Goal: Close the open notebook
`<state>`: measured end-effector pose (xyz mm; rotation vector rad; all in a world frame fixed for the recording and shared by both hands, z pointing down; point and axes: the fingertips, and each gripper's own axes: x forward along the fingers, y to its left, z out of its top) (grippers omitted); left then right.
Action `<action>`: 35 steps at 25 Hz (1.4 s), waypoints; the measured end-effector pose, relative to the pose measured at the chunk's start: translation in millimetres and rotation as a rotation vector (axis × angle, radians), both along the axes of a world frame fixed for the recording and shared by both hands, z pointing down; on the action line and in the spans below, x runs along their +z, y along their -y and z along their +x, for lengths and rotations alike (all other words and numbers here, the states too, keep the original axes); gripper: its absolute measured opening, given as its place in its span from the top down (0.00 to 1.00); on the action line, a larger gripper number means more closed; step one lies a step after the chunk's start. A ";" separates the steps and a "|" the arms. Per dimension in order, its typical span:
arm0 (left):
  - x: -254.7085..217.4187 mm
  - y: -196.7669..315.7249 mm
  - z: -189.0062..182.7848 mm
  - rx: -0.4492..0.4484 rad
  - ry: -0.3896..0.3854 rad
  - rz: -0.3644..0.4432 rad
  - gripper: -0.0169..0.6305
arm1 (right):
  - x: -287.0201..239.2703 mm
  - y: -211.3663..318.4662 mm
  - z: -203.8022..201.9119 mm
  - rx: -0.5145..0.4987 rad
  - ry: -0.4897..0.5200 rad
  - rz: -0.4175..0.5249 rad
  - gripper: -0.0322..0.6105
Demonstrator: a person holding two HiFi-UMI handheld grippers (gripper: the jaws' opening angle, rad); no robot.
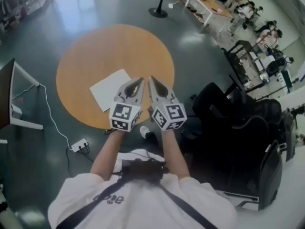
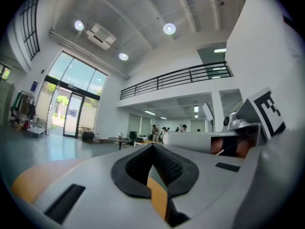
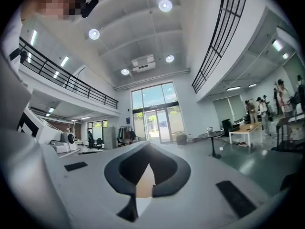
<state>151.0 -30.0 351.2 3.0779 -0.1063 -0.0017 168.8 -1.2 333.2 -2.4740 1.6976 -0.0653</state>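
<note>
From your head view, your left gripper (image 1: 138, 81) and right gripper (image 1: 153, 80) hover side by side over the round orange table (image 1: 86, 51), with the flat white notebook (image 1: 108, 89) lying just left of them. In your left gripper view the jaws are pressed together and empty. Your right gripper view shows the same: jaws closed, holding nothing.

White notebook (image 1: 109, 89): flat, plain face up, set askew on the round orange table (image 1: 86, 56), near its front edge.
</note>
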 end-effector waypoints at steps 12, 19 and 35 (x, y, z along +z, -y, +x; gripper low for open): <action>39.6 119.7 -15.1 -0.609 0.060 -0.124 0.96 | 23.2 131.2 37.2 -0.447 -0.051 -0.070 0.93; 92.0 140.5 -78.0 -0.882 0.156 -0.212 0.96 | 65.0 157.5 6.6 -0.661 -0.011 -0.130 0.93; 296.1 129.7 -170.7 -1.034 0.471 -0.589 0.87 | 171.7 183.7 -43.6 -0.795 0.036 -0.368 0.92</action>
